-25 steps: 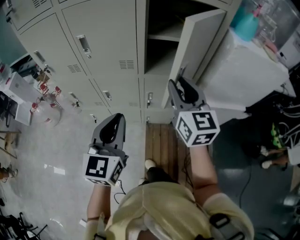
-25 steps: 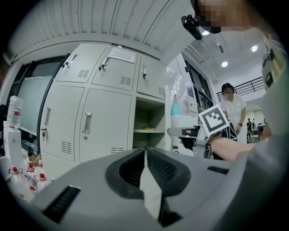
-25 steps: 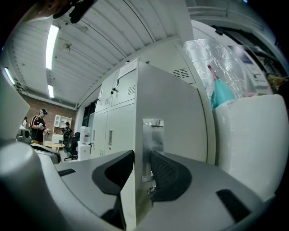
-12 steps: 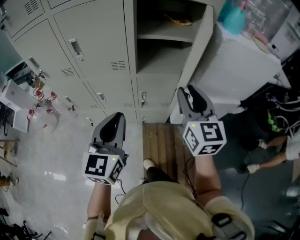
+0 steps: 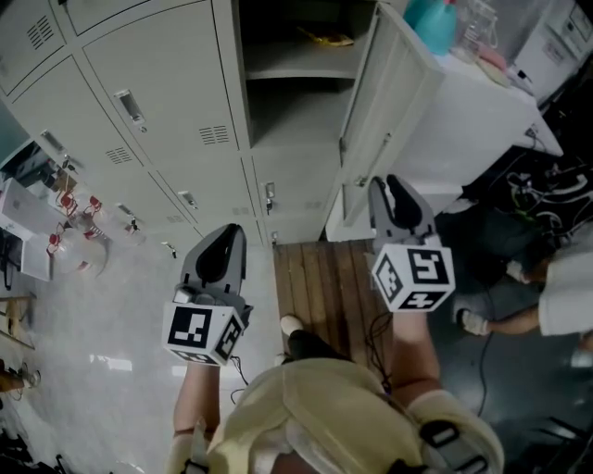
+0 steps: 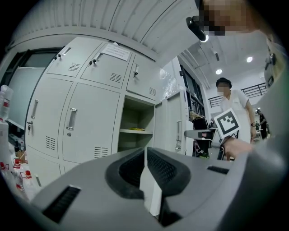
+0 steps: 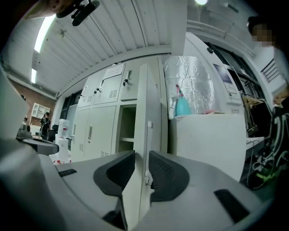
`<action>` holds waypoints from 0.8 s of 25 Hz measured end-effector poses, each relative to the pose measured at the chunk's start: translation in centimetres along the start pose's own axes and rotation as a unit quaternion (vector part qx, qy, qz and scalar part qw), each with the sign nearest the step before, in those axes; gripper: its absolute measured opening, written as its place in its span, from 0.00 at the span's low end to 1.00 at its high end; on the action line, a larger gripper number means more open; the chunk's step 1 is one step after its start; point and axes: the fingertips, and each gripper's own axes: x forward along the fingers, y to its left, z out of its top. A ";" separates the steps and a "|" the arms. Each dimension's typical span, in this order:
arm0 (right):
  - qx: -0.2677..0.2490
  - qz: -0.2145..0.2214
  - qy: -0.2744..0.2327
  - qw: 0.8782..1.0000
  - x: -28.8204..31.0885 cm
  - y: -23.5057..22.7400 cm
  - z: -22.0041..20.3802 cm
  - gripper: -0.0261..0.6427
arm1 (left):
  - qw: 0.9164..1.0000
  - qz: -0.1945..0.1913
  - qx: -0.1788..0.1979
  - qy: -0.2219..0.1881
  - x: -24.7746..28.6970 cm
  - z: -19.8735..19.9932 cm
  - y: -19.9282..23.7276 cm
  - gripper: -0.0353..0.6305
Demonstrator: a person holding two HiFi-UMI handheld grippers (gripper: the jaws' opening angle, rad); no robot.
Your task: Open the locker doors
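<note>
Grey lockers (image 5: pixel 157 83) fill the top of the head view. One upper locker (image 5: pixel 296 65) is open, with a yellow thing (image 5: pixel 324 39) on its shelf. Its door (image 5: pixel 384 102) stands swung out to the right, edge-on in the right gripper view (image 7: pixel 143 113). My right gripper (image 5: pixel 389 183) hangs just below and in front of that door, apart from it. Its jaws (image 7: pixel 142 155) are closing with nothing between them; the door edge shows beyond the gap. My left gripper (image 5: pixel 233 231) is shut and empty, in front of closed locker doors (image 6: pixel 86 122).
A white cabinet (image 5: pixel 473 120) with a teal bottle (image 5: pixel 435 14) stands right behind the open door. A wooden pallet (image 5: pixel 320 282) lies at my feet. A person (image 5: pixel 556 296) stands at the right beside cables (image 5: pixel 537 194). Bottles (image 5: pixel 74 231) sit on the floor at the left.
The locker door has swung further open to the right. My right gripper has drawn back from the door's edge and its jaws have narrowed. The left gripper has stayed put.
</note>
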 end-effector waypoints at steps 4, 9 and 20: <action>-0.001 -0.024 0.002 1.000 -0.7 -1.6 -0.1 0.18 | 1.000 -0.001 -0.007 0.001 0.2 0.1 -0.5 0.08; -0.001 -0.057 0.006 0.998 -1.5 -3.5 -0.4 0.18 | 1.000 -0.003 -0.005 0.001 0.5 -0.1 -0.8 0.08; 0.024 -0.032 -0.031 0.999 -4.5 -2.6 2.2 0.18 | 1.000 0.001 -0.016 -0.002 0.3 -0.3 -0.8 0.08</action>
